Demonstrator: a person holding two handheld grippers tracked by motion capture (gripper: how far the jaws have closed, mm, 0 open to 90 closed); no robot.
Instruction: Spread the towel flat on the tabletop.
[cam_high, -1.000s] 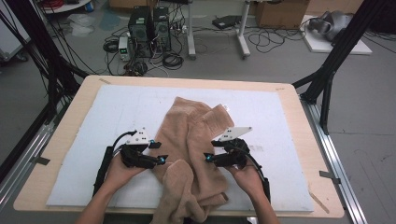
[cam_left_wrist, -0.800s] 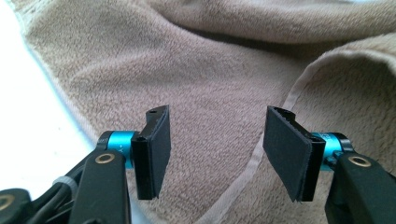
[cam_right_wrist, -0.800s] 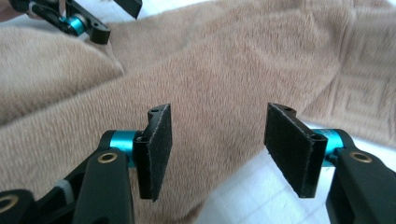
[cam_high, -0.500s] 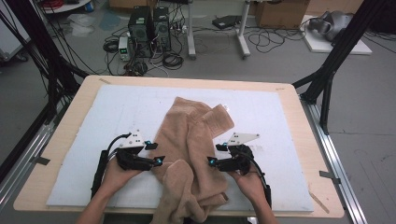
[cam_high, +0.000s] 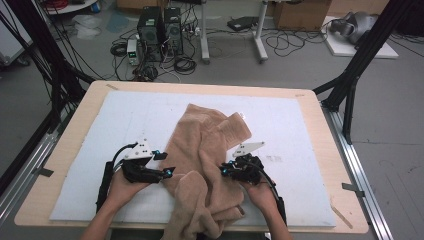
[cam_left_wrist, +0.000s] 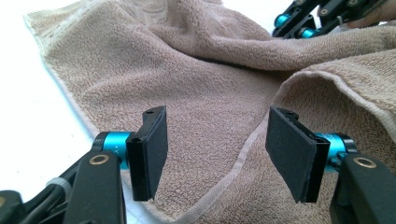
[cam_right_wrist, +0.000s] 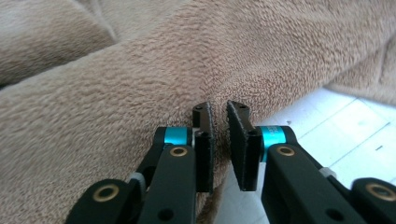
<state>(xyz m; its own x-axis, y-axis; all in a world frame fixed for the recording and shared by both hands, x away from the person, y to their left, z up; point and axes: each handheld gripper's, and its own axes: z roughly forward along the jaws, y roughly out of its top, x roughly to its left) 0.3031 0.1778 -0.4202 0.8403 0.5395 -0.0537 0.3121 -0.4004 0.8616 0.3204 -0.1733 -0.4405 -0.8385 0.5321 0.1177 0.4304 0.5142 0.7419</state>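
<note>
A beige towel (cam_high: 205, 145) lies crumpled down the middle of the white board, and its near end hangs over the table's front edge. My left gripper (cam_high: 166, 163) sits at the towel's left edge, open. In the left gripper view its jaws (cam_left_wrist: 217, 149) stand wide apart over the towel's hem (cam_left_wrist: 243, 158) and do not touch it. My right gripper (cam_high: 226, 167) is at the towel's right edge. Its jaws (cam_right_wrist: 219, 108) have just been closing and now stand almost together, pinching the towel's edge (cam_right_wrist: 140, 93).
The white board (cam_high: 300, 125) covers a wooden table (cam_high: 65, 150). Bare board lies on both sides of the towel. My right gripper (cam_left_wrist: 308, 21) shows at the top of the left gripper view. Beyond the table, cables and computer boxes (cam_high: 160, 25) lie on the floor.
The right gripper's jaws have closed onto the towel's right edge. Both hands have barely shifted, and the towel lies as before.
</note>
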